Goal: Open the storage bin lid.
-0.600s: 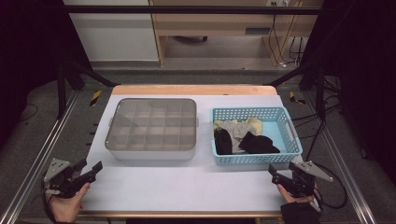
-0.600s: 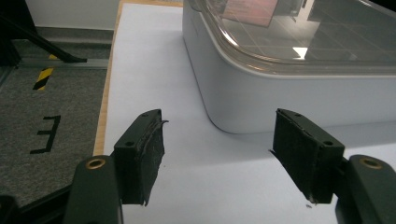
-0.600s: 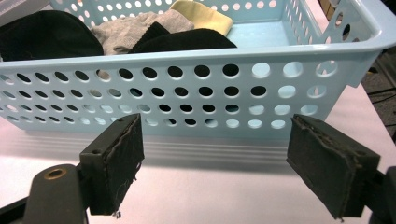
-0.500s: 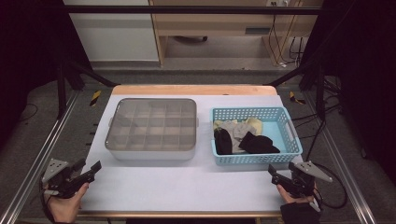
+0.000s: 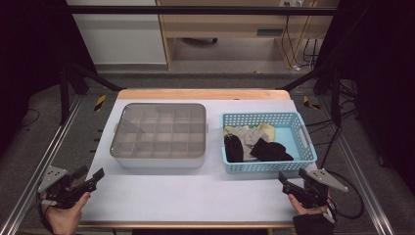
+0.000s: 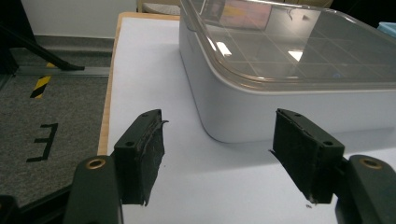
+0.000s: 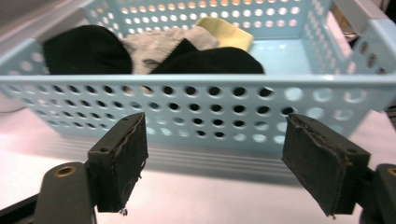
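The right gripper (image 5: 288, 183), jaws wide and empty, sits just before the basket (image 5: 306, 142) of socks (image 5: 269, 150) (left gripper (image 5: 90, 180) likewise open, facing the lidded box (image 5: 159, 134)).

one lidded box (image 5: 159, 134), one basket (image 5: 306, 137), two black socks (image 5: 270, 151)

I'm holding my right gripper (image 7: 215, 163) wide and empty, facing the blue basket (image 7: 233, 102) of socks (image 7: 210, 60).

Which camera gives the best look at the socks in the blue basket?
The high view: it looks down into the blue basket and shows the whole pile of socks. The right gripper view shows just their tops above the near wall.
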Motion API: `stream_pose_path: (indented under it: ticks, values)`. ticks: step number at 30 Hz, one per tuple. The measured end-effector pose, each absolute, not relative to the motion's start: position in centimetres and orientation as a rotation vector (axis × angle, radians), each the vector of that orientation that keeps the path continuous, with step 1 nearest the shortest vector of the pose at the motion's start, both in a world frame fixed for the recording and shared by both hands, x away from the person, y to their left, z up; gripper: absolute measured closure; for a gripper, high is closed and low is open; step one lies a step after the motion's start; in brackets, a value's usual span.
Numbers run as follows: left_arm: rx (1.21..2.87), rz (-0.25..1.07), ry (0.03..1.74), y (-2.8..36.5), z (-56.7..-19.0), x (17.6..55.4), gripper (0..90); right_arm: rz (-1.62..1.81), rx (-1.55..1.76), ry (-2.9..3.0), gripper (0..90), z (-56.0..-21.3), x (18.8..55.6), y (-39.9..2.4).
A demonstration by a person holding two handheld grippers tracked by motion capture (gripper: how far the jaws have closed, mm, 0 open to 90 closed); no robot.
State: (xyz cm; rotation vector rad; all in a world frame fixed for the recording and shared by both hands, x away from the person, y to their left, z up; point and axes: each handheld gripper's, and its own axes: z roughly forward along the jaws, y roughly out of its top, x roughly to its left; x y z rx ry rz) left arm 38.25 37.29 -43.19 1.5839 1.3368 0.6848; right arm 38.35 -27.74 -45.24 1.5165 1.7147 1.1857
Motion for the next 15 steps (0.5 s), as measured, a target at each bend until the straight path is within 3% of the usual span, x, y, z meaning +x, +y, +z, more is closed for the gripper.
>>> stream_pose_path:
  ticks: [15]
  values:
    - [1.563,0.662,1.329,37.9,-41.7,39.2,29.7,1.268,1.415,1.768,18.2,-42.5,39.0,-24.8]
